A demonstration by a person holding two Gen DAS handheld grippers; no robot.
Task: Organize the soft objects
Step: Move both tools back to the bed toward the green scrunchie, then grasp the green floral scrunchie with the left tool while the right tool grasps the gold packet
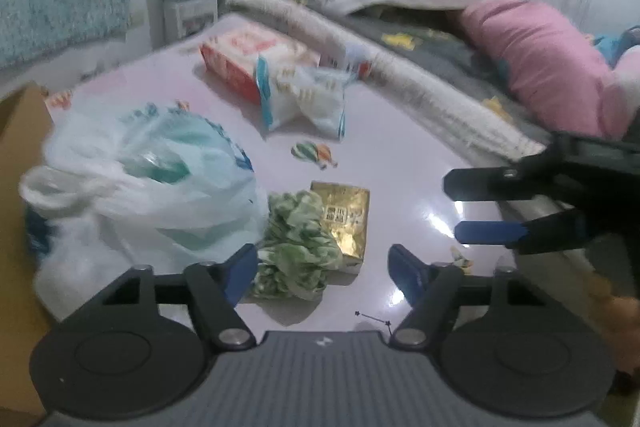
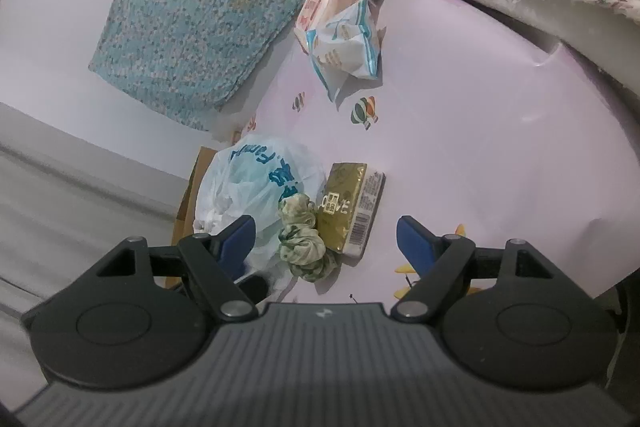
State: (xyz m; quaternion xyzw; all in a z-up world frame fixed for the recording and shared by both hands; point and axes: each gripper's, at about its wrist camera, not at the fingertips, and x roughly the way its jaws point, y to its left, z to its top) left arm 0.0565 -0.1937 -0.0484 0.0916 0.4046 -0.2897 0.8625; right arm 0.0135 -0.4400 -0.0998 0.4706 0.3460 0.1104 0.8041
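Left claw [image 1: 322, 267] parted, green scrunchie [image 1: 296, 251] just ahead, untouched

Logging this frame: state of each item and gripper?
Left gripper: open, empty.
Right gripper: open, empty.
Plastic bag: crumpled, mouth open.
Scrunchie: bunched, touching gold pack.
Gold pack: flat, sealed.
White-blue packet: crumpled, resting on the red pack.

Pale pink table [image 2: 480, 131], white plastic bag [image 2: 256, 187], green scrunchie [image 2: 302, 243], gold packet [image 2: 350, 211], tissue packs [image 2: 344, 43]
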